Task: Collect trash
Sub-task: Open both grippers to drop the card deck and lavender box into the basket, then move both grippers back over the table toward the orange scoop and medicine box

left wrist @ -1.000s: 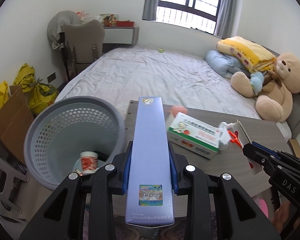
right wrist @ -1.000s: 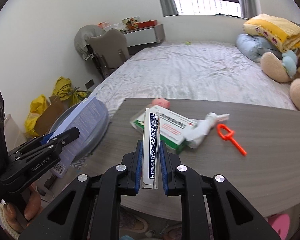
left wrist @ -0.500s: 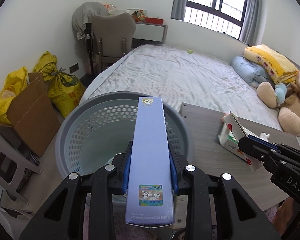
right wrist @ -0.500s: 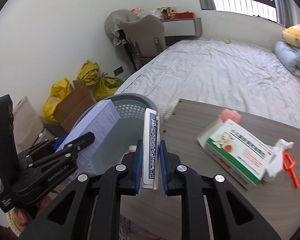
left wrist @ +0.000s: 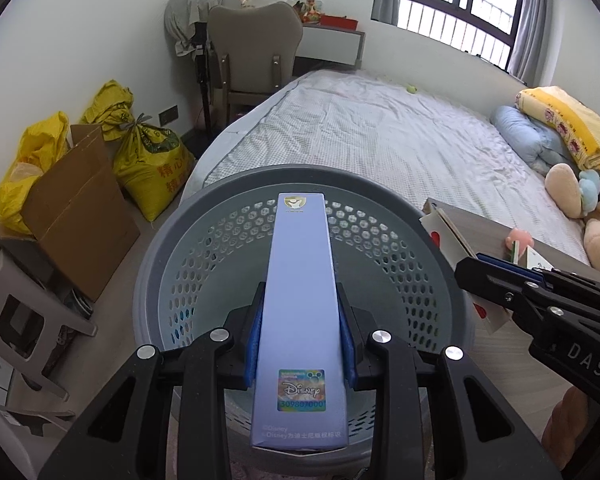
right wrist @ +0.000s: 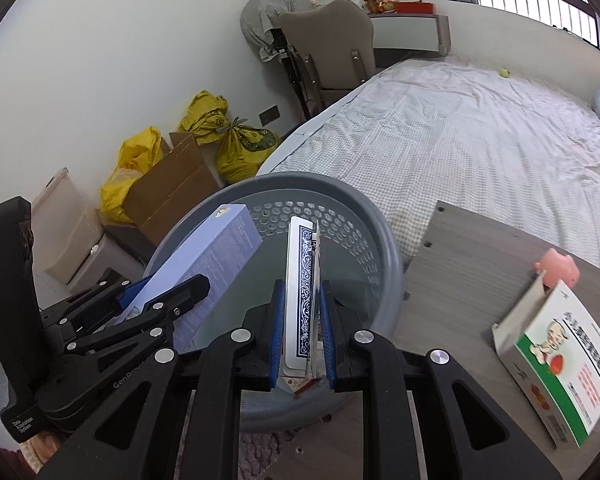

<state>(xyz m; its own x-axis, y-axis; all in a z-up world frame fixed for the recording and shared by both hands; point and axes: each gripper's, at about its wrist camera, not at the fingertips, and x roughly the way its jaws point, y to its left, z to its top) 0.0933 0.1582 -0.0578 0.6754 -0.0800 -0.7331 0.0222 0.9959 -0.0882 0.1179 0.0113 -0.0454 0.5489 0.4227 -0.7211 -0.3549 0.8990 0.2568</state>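
My left gripper (left wrist: 300, 340) is shut on a long lavender Disney box (left wrist: 300, 300) and holds it over the grey perforated trash basket (left wrist: 172, 272). The lavender box also shows in the right wrist view (right wrist: 216, 264). My right gripper (right wrist: 302, 332) is shut on a flat playing-card box with a blue patterned edge (right wrist: 302, 280), also above the basket (right wrist: 384, 240). The right gripper shows at the right of the left wrist view (left wrist: 532, 300).
A wooden table (right wrist: 480, 280) beside the basket holds a green-and-white medicine box (right wrist: 560, 360) and a pink toy (right wrist: 558, 268). Yellow bags (left wrist: 148, 156) and a cardboard box (left wrist: 76, 208) sit left by the wall. A bed (left wrist: 380, 136) and chair (left wrist: 256, 48) lie beyond.
Both grippers have swung left from over the table to above the basket, carrying their boxes. The basket now fills the middle of both views.
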